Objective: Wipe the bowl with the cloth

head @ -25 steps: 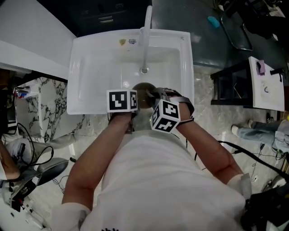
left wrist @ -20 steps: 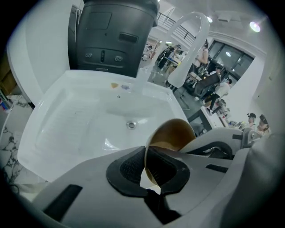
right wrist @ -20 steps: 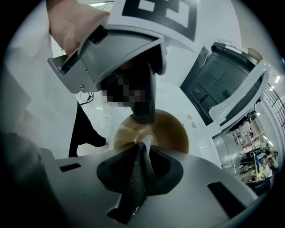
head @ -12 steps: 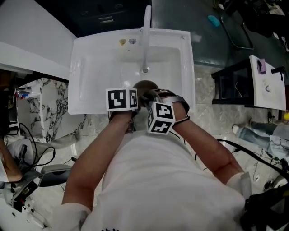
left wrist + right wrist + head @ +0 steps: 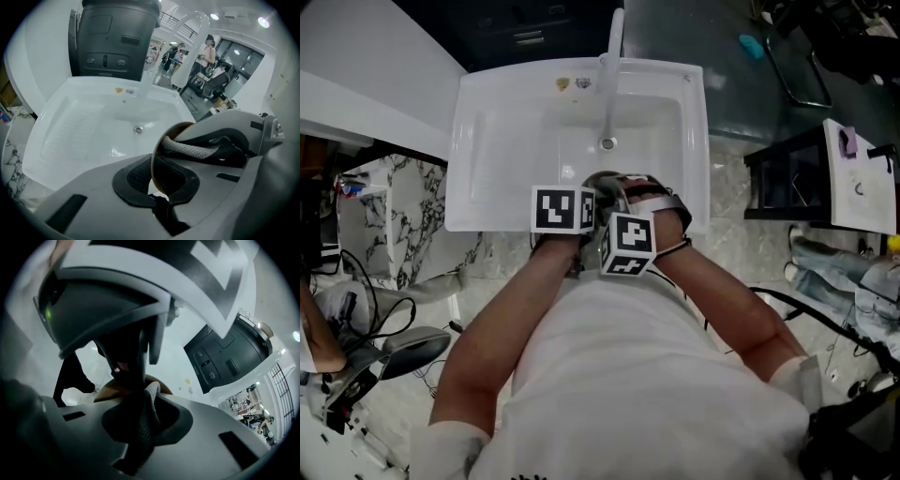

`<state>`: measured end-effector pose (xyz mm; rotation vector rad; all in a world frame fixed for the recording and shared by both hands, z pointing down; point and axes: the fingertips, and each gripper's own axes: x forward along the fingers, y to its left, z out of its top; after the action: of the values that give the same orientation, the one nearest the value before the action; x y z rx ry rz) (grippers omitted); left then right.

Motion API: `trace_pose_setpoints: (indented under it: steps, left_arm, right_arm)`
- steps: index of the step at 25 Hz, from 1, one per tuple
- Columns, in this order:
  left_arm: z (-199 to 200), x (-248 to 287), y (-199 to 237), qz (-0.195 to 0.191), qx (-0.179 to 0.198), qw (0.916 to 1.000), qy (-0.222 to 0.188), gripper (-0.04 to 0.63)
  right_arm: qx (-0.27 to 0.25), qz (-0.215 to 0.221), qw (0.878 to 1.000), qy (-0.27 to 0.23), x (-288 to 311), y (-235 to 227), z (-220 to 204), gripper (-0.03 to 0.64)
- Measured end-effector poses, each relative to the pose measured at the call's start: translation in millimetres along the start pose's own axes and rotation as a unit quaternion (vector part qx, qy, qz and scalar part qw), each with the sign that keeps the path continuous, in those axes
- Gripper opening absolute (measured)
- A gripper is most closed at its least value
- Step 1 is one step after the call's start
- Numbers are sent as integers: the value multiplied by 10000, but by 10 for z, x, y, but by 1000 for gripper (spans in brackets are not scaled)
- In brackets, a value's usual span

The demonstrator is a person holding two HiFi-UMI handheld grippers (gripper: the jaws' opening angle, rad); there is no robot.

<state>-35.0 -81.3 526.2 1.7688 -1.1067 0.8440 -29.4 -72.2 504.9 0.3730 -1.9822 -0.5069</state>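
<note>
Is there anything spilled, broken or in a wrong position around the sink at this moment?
Nothing stands out. The left tongs grip the bowl by its rim over the sink; the right tongs hold the cloth inside it. No spill or damage shows, only two small marks beside the faucet.

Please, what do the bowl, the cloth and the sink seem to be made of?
Bowl: probably wood or bamboo, judging by its matte brown surface and thin rim, though plastic is possible.
Cloth: grey knitted or woven textile, with a coarse mesh visible.
Sink: likely glazed ceramic, being white, glossy and reflective.
</note>
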Motion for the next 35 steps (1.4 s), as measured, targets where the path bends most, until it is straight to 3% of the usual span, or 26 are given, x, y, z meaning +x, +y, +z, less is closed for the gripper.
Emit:
trace_pose_setpoints:
  steps: [9, 21, 30, 35]
  left_arm:
    - [-22, 33, 32, 40, 41, 10000, 57, 15]
    - [70, 14, 54, 42, -232, 9996, -185, 20]
    - [88, -8, 58, -49, -293, 9991, -287, 18]
    - [77, -9, 77, -146, -366, 9987, -319, 18]
  right_arm:
    - [68, -126, 9995, 287, -36, -106, -200, 37]
    - [-6, 355, 9971, 671, -20, 181, -405, 37]
    - [-530, 702, 9958, 258, 18, 406, -100, 37]
    - [-212, 633, 9977, -93, 4, 291, 4, 37]
